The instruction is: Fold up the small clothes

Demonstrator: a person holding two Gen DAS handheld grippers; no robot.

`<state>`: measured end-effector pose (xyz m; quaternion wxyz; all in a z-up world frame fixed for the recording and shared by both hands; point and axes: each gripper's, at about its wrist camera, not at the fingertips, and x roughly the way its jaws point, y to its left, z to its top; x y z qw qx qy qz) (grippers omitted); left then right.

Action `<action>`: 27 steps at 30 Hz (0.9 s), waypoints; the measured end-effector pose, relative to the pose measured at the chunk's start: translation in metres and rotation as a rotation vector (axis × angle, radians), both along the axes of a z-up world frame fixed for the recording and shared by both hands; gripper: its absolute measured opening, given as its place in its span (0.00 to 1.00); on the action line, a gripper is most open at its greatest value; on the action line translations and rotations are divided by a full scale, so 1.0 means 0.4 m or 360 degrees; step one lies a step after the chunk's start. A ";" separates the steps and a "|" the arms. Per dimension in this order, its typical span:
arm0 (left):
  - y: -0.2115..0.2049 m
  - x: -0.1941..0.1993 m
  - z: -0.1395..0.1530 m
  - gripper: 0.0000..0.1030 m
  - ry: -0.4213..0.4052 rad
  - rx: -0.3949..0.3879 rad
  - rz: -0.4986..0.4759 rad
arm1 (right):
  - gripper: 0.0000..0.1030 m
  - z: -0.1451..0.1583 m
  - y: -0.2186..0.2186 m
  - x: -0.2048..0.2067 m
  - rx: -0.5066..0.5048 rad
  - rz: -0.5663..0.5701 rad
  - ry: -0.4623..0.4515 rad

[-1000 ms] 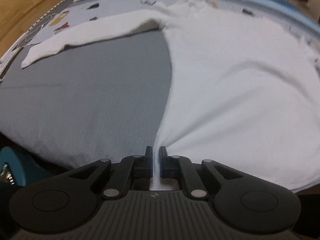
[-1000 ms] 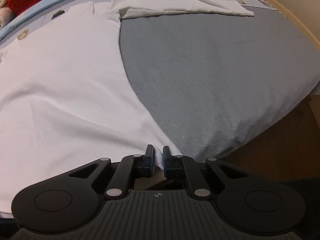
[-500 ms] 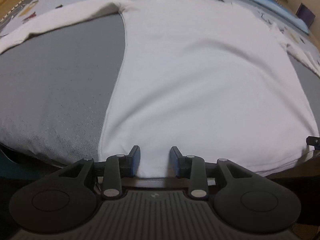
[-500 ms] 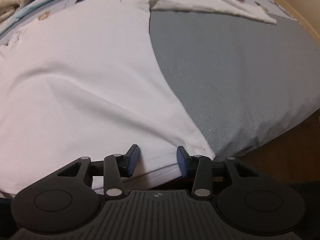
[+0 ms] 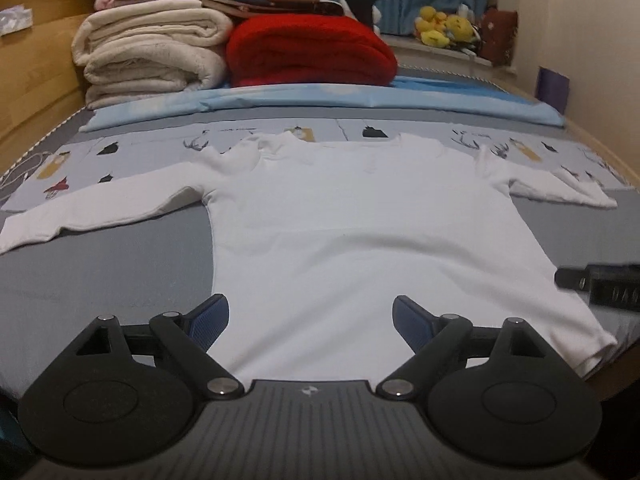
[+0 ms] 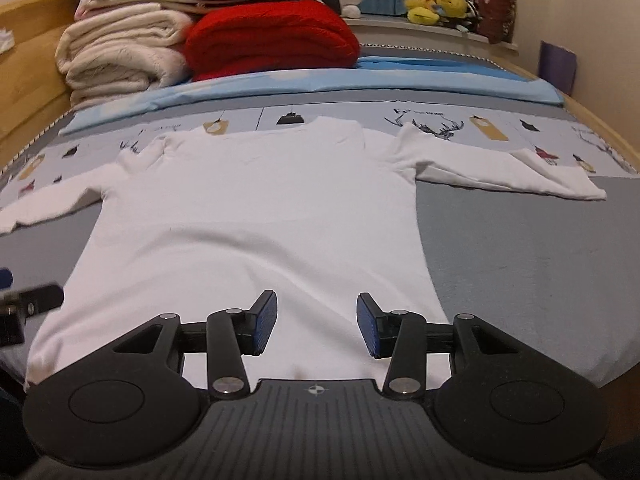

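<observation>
On the bed (image 5: 120, 276), a white long-sleeved shirt (image 5: 360, 232) is spread flat. Both the left tool (image 5: 310, 316) and right tool (image 6: 316, 322) are seen opening above its hem, nothing gripped.

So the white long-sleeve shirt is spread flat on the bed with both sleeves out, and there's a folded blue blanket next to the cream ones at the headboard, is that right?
Not quite: the folded blanket beside the cream blankets is red, not blue, as the right wrist view shows. The rest holds: the white long-sleeve shirt lies spread flat on the bed with both sleeves out.
</observation>
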<state>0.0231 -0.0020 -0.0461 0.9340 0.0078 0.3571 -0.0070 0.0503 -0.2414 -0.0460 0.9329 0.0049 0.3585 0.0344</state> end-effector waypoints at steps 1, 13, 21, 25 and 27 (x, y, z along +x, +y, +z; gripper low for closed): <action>0.007 0.017 0.000 0.89 -0.0003 -0.0009 0.0004 | 0.48 0.000 0.008 0.004 -0.0013 0.0009 -0.0004; 0.030 0.021 -0.037 0.83 0.0073 -0.0022 0.0004 | 0.52 -0.050 0.060 -0.033 0.0002 -0.0022 0.0054; 0.037 0.017 -0.018 0.68 -0.0012 -0.0011 0.0001 | 0.52 -0.049 0.058 -0.034 -0.0013 -0.0044 0.0068; 0.048 0.027 0.014 0.50 -0.0024 -0.0001 -0.0013 | 0.52 -0.046 0.059 -0.033 -0.0001 -0.0057 0.0074; 0.059 0.053 0.048 0.41 -0.0012 -0.0030 -0.0038 | 0.52 -0.044 0.057 -0.030 0.0007 -0.0067 0.0079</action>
